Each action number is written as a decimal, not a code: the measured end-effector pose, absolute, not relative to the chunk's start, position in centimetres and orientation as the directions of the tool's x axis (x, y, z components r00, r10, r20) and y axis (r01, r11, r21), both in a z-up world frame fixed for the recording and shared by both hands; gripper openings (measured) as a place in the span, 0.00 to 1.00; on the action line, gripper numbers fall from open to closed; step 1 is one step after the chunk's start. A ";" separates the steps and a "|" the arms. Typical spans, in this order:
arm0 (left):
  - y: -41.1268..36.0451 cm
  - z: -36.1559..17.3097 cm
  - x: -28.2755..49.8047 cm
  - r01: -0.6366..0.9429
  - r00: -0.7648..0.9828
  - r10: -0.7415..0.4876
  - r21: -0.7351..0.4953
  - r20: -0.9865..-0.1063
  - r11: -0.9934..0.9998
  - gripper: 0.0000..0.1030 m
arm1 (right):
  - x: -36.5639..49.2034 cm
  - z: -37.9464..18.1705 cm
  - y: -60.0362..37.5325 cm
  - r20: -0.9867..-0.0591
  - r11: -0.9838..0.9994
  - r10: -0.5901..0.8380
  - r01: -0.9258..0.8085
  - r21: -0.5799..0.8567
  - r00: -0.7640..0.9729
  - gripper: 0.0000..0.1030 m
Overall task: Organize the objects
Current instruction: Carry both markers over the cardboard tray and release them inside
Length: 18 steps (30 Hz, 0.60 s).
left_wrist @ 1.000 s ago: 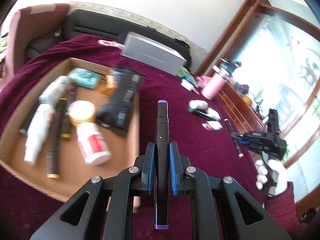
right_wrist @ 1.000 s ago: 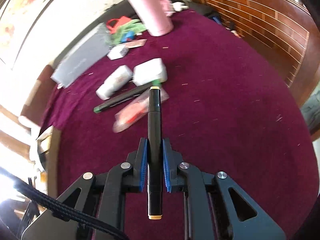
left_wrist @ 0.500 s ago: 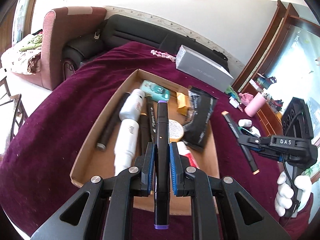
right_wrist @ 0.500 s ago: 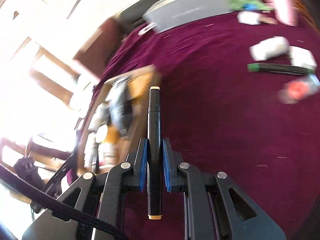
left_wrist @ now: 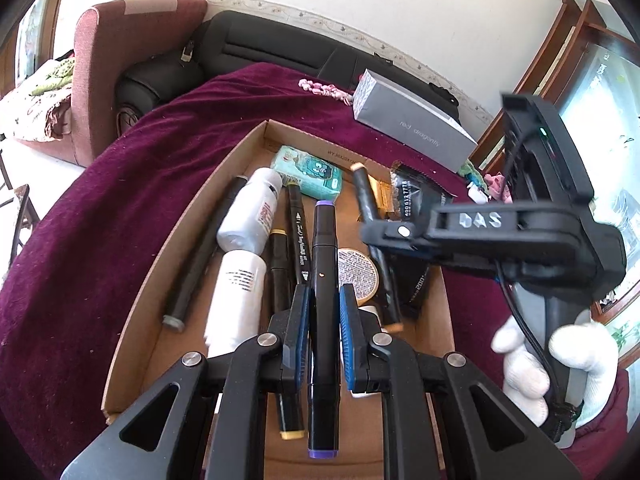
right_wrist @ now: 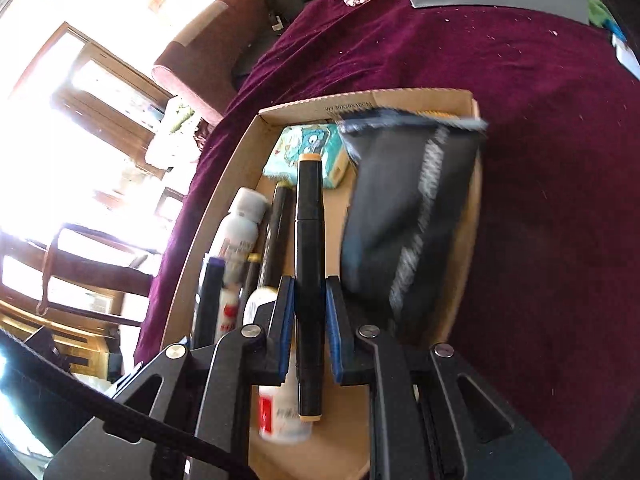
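Observation:
My left gripper [left_wrist: 324, 300] is shut on a black marker with purple ends [left_wrist: 323, 248], held over the near half of a shallow cardboard box [left_wrist: 168, 248]. My right gripper [right_wrist: 308, 292] is shut on a black marker with tan ends [right_wrist: 308, 240], also above the box [right_wrist: 224, 184]. In the left wrist view the right gripper [left_wrist: 390, 236] reaches in from the right, held by a white-gloved hand [left_wrist: 532, 364], its tan-ended marker [left_wrist: 366, 196] slanting over the box. The box holds white bottles [left_wrist: 252, 208], several markers, a teal pack [left_wrist: 316, 172], a round tin [left_wrist: 358, 276] and a black pouch [right_wrist: 404, 208].
The box lies on a dark red velvet cloth [left_wrist: 120, 208] over the table. A grey carton [left_wrist: 412, 128] and a pink bead string [left_wrist: 324, 88] lie behind it. Beyond the table are a black sofa [left_wrist: 248, 52] and a red armchair [left_wrist: 116, 40]; wooden furniture stands at right.
Both grippers have swung over to the cardboard box, each still clamping its marker. The right gripper travelled far from the loose items at the table's right side to above the box.

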State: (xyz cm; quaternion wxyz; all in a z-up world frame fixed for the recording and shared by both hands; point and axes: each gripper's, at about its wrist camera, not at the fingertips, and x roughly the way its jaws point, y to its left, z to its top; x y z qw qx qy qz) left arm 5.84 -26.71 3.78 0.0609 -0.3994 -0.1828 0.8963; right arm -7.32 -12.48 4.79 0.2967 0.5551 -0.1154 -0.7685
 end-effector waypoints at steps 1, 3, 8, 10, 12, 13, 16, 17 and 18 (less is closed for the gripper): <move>-26.6 3.7 5.7 0.038 -0.671 0.255 -0.376 -0.696 -0.926 0.12 | -7.6 4.8 -12.8 -0.789 -0.801 -0.578 0.330 0.500 -0.208 0.13; -26.4 3.4 5.5 0.040 -0.664 0.257 -0.376 -0.703 -0.926 0.12 | -8.1 4.8 -13.3 -0.803 -0.814 -0.556 0.332 0.476 -0.213 0.13; -26.3 2.8 5.4 0.050 -0.654 0.255 -0.376 -0.713 -0.925 0.12 | -8.7 4.0 -14.0 -0.824 -0.832 -0.526 0.328 0.447 -0.211 0.13; -26.5 2.7 5.5 0.059 -0.655 0.253 -0.382 -0.712 -0.922 0.12 | -8.6 4.0 -13.9 -0.826 -0.834 -0.520 0.338 0.436 -0.217 0.13; -26.8 2.7 5.5 0.073 -0.654 0.252 -0.391 -0.713 -0.918 0.12 | -8.6 4.0 -13.9 -0.824 -0.834 -0.521 0.338 0.437 -0.221 0.13; -26.9 2.7 5.6 0.079 -0.657 0.253 -0.398 -0.711 -0.914 0.12 | -8.6 4.0 -13.8 -0.824 -0.834 -0.522 0.337 0.438 -0.222 0.13; -27.2 3.0 6.1 0.092 -0.660 0.262 -0.422 -0.705 -0.902 0.13 | -8.4 4.5 -13.4 -0.805 -0.824 -0.544 0.331 0.460 -0.235 0.14; -27.3 3.2 6.2 0.093 -0.660 0.265 -0.427 -0.703 -0.899 0.13 | -8.2 4.7 -13.1 -0.790 -0.813 -0.564 0.332 0.479 -0.242 0.20; -27.4 3.5 6.4 0.096 -0.663 0.265 -0.430 -0.700 -0.898 0.19 | -8.0 5.2 -12.9 -0.770 -0.797 -0.589 0.337 0.502 -0.247 0.27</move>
